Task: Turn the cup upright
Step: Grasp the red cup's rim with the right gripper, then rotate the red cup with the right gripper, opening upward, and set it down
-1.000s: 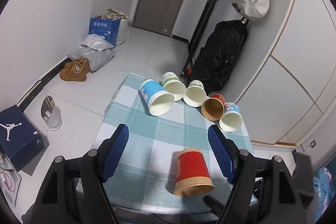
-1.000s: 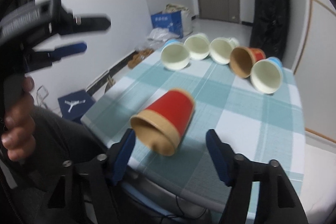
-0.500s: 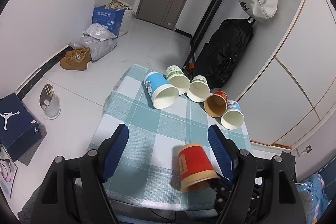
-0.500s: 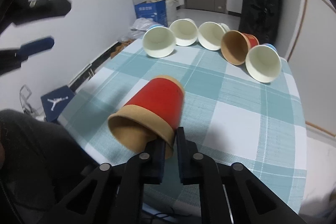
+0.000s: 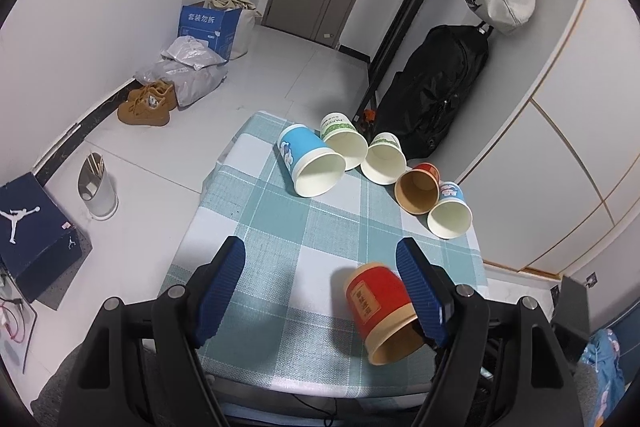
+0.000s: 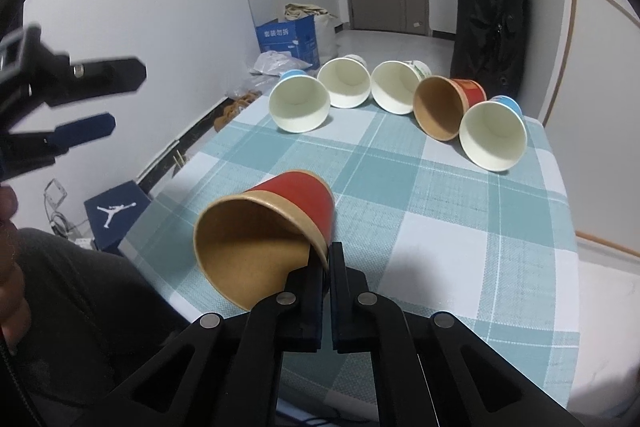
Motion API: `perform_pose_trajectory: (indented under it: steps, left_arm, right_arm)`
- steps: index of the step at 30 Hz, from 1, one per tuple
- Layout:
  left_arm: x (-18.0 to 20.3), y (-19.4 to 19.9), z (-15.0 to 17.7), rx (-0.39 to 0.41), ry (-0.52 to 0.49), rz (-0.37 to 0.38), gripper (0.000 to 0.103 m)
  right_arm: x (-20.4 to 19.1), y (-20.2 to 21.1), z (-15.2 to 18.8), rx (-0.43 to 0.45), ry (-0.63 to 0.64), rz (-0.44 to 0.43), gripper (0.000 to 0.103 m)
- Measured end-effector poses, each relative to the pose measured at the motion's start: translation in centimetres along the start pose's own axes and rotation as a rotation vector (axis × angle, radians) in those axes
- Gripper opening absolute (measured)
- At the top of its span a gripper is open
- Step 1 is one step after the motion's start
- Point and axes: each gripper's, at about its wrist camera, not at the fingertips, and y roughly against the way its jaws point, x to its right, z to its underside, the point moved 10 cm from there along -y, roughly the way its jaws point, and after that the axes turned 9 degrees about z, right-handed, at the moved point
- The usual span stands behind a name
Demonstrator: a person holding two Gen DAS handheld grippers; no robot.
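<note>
A red paper cup [image 6: 276,227] with a tan band at its rim and a plain brown inside lies tilted on its side at the near edge of a table covered in a teal and white checked cloth [image 6: 440,211]. Its open mouth faces the near left. A yellow label with small characters runs down its red wall in the left wrist view [image 5: 382,309]. The right gripper [image 6: 326,259] is clamped on the cup's rim, one finger inside the mouth and one outside. The left gripper [image 5: 320,281] is spread wide with nothing between its blue pads, above the near part of the table. Along the far edge, five more paper cups [image 6: 400,95] lie on their sides, mouths facing near.
</note>
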Motion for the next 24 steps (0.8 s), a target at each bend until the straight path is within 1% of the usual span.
perform_pose_trajectory:
  steps: [6, 12, 17, 20, 24]
  left_arm:
    - [1.0, -0.2, 0.3, -0.004, -0.066, -0.010, 0.074]
    - [1.6, -0.5, 0.6, -0.018, -0.102, -0.021, 0.074]
    - [1.6, -0.8, 0.8, -0.029, -0.097, -0.027, 0.074]
    - [1.3, -0.9, 0.8, -0.043, -0.083, -0.030, 0.074]
    - [1.3, -1.2, 0.9, -0.054, -0.068, -0.033, 0.074]
  right_arm:
    - [1.3, 0.8, -0.7, -0.008, -0.057, -0.025, 0.002]
    - [2.7, 2.1, -1.4, -0.073, -0.087, -0.061, 0.002]
    - [3.9, 3.9, -2.2, -0.124, -0.102, -0.102, 0.002]
    - [4.3, 4.9, -2.3, -0.179, -0.112, -0.149, 0.002]
    - [4.2, 5.1, -2.3, -0.272, -0.082, -0.177, 0.002]
